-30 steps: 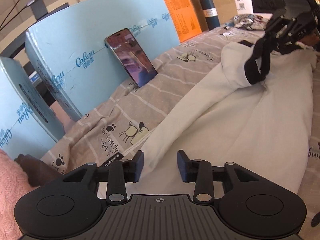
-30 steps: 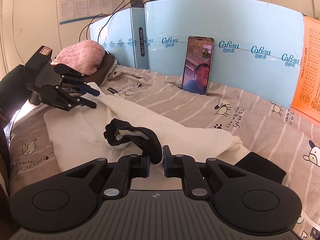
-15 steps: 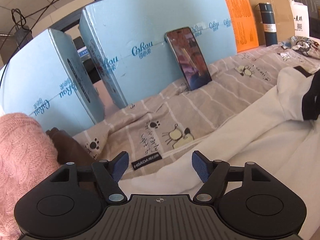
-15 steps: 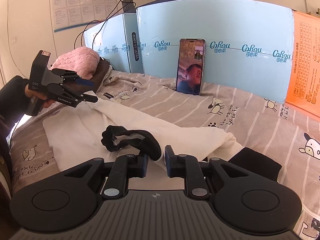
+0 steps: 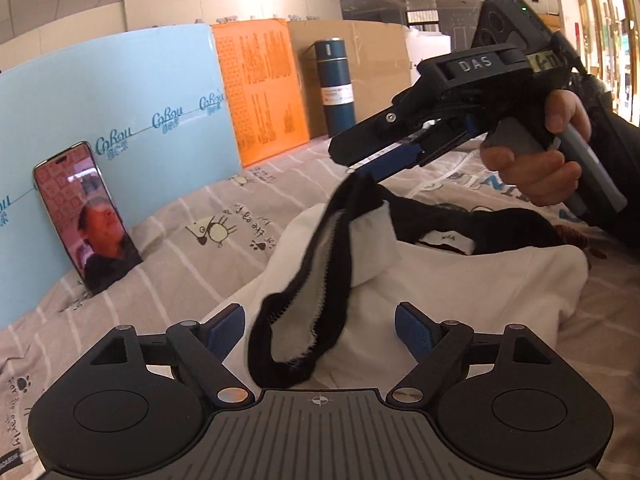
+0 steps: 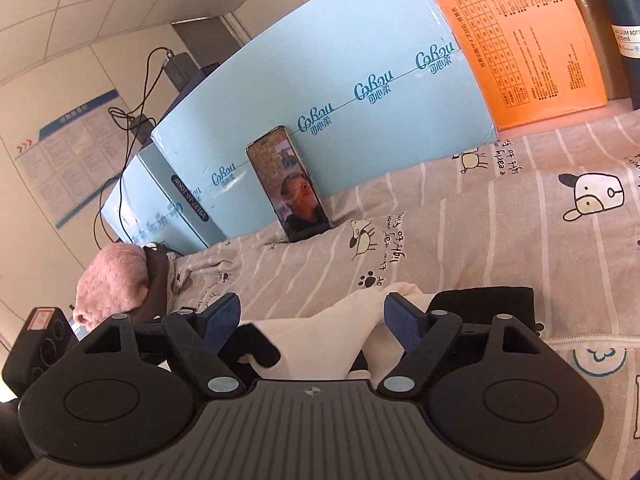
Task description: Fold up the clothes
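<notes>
Garment: white top (image 5: pixel 460 292) with black cuff (image 5: pixel 304 312), lying on the bedsheet under both claws; cuff loop between the left fingers
Bedsheet (image 6: pixel 460 216): grey, cartoon dogs, "early" readable; beyond the claws
Blue box (image 6: pixel 360 92): "CoRou"; far ahead
Orange sheet (image 5: pixel 260 84): print too small
Bottle (image 5: pixel 335 88): "VACUUM BOTTLE" partly legible
Right claw (image 5: pixel 362 170): "DAS"; just spreading, pinching nothing
Left claw (image 5: pixel 320 330): spread wide, pads clear

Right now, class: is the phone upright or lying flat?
Upright: the phone stands on its bottom edge on the bedsheet, leaning against the blue box, screen lit.
</notes>
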Demonstrator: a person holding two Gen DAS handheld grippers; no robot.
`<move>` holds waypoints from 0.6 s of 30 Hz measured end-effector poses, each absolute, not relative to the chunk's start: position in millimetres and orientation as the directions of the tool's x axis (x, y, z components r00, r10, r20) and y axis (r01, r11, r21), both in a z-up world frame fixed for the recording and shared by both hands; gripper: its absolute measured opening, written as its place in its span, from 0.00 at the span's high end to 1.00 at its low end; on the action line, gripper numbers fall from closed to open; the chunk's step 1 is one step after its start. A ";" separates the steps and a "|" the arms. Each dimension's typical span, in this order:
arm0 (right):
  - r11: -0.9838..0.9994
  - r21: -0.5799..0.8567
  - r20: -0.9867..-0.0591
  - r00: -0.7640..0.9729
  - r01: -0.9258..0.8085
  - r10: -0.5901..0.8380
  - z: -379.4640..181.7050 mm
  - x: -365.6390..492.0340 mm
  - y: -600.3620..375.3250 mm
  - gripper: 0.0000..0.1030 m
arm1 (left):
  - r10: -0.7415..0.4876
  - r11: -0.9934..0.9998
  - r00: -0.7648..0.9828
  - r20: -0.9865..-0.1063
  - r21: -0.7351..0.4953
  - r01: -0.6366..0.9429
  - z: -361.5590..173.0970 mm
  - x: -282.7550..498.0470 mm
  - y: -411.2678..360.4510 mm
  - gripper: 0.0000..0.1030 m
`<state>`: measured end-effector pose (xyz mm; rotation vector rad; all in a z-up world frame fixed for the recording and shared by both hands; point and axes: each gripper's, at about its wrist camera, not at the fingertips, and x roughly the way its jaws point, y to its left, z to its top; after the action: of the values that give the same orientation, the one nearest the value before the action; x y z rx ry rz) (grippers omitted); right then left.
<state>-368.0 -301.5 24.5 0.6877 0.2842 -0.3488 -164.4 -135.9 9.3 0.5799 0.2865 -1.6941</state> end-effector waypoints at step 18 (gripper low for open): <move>0.618 0.469 -0.562 0.753 0.631 -0.341 10.2 -336.3 -314.8 0.90 | -0.874 -0.279 -0.238 -0.424 0.036 0.960 25.7 -155.0 -128.8 0.93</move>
<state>-336.3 -314.8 10.2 0.7037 0.4484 -0.5810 -155.0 -128.8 25.7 0.4287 0.2711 -1.8124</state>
